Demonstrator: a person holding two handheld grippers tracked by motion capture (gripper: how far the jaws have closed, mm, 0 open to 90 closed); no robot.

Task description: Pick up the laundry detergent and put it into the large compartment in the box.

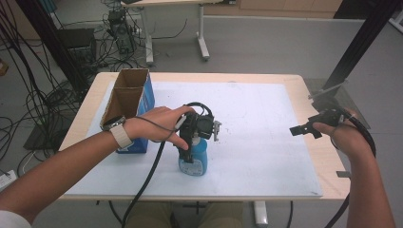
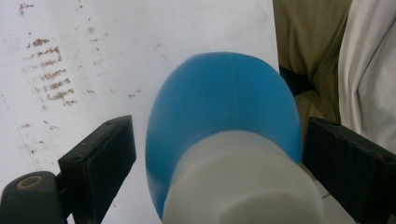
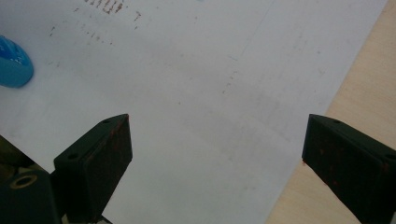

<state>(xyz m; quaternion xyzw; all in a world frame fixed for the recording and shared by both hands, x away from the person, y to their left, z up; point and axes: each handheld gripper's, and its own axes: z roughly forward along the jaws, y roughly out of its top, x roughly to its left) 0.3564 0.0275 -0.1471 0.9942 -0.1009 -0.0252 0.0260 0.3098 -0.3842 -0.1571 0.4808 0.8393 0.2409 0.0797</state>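
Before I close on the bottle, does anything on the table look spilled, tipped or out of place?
Nothing spilled or tipped. The blue bottle stands upright with its white cap on, between the open left gripper fingers. The white mat shows rusty smudge marks, dry-looking, not a spill. The cardboard box stands upright.

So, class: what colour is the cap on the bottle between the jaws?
White, on a blue bottle; the cap shows best in the left gripper view.

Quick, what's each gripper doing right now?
Left gripper: open, jaws either side of the blue bottle, not clamped.
Right gripper: open, holding nothing.
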